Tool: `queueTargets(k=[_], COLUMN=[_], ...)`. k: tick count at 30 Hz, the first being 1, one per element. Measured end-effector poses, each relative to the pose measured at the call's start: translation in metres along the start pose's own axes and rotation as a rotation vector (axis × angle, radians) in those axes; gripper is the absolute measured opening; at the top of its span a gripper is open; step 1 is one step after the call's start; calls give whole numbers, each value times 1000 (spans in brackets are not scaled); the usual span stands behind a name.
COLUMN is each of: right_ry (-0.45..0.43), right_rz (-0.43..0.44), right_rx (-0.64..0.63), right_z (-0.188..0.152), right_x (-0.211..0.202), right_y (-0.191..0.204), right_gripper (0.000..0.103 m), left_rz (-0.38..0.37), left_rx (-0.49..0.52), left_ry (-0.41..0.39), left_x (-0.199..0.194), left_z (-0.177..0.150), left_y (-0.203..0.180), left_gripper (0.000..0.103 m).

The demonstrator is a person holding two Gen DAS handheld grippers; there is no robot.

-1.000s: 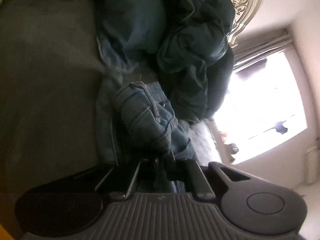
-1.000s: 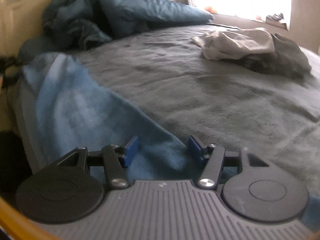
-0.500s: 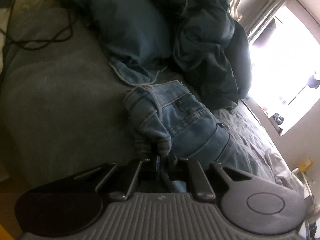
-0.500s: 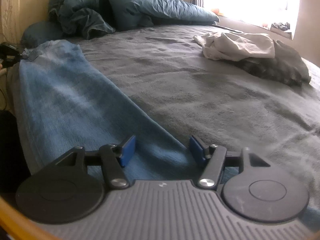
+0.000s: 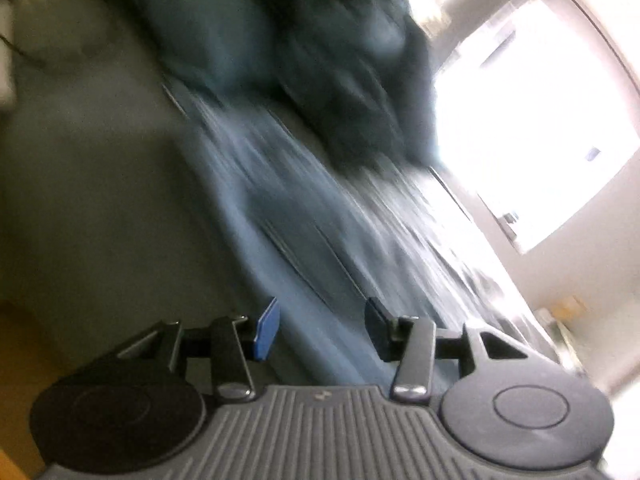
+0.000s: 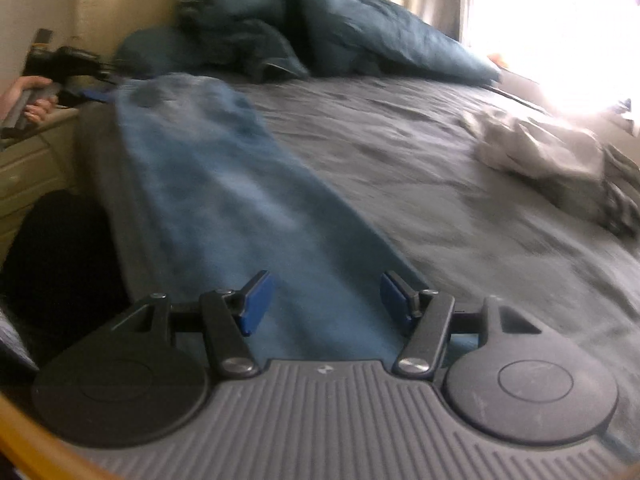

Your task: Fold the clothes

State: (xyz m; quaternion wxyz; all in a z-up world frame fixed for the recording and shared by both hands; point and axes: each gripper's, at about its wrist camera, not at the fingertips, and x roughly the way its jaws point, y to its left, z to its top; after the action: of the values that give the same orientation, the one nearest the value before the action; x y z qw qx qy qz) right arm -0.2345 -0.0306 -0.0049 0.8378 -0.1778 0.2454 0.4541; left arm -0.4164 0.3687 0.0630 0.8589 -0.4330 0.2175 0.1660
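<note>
Blue jeans (image 6: 224,184) lie stretched in a long strip along the near edge of the grey bed (image 6: 400,168). My right gripper (image 6: 326,302) stands open just above the near end of the jeans, nothing between its blue pads. In the motion-blurred left wrist view the jeans (image 5: 304,208) run away from my left gripper (image 5: 322,330), which is open and holds nothing. From the right wrist view the left gripper (image 6: 86,82) shows at the far end of the jeans, held by a hand (image 6: 24,98).
A rumpled teal duvet (image 6: 304,36) is heaped at the head of the bed. A pile of white and grey clothes (image 6: 556,160) lies at the right. A cream bedside cabinet (image 6: 28,176) stands left of the bed. A bright window (image 5: 532,112) is beyond.
My left gripper has opened and let go of the jeans' waistband, which now lies flat on the bed. The left camera is swinging fast. The right gripper stayed open and shifted slightly.
</note>
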Motion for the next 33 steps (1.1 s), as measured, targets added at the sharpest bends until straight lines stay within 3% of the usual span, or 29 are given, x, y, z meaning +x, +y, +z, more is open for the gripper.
queueTargets(k=[3, 5, 7, 8, 11, 16, 19, 22, 24, 26, 31, 33], right_ry=[-5, -5, -9, -11, -9, 4, 4, 37, 105, 131, 245, 183], right_rz=[33, 50, 65, 67, 63, 20, -12, -24, -55, -63, -156, -162], right_rx=[-2, -5, -9, -13, 1, -26, -18, 16, -21, -29, -11, 18], right_z=[1, 1, 1, 1, -1, -3, -3, -11, -20, -24, -25, -13], right_x=[4, 5, 3, 2, 1, -6, -12, -6, 6, 2, -26, -32], right_y=[4, 4, 5, 6, 6, 5, -3, -11, -11, -12, -25, -26], right_gripper=[59, 59, 59, 59, 59, 59, 59, 59, 59, 59, 59, 58], left_rz=[-44, -40, -68, -85, -93, -37, 29, 66, 102, 141, 237, 250], left_rx=[-24, -19, -36, -46, -55, -57, -49, -28, 25, 86, 238, 371], left_ry=[111, 128, 126, 125, 104, 121, 161, 144, 94, 36, -109, -157], left_x=[18, 25, 29, 30, 28, 1, 15, 31, 21, 6, -30, -26], left_z=[-18, -23, -22, -22, -18, -14, -19, -27, -23, -16, -1, 11], left_y=[-8, -9, -7, -6, -8, -10, 1, 10, 4, -4, -25, -43], left_gripper=[46, 46, 29, 7, 2, 2, 2, 8, 17, 33, 34, 34])
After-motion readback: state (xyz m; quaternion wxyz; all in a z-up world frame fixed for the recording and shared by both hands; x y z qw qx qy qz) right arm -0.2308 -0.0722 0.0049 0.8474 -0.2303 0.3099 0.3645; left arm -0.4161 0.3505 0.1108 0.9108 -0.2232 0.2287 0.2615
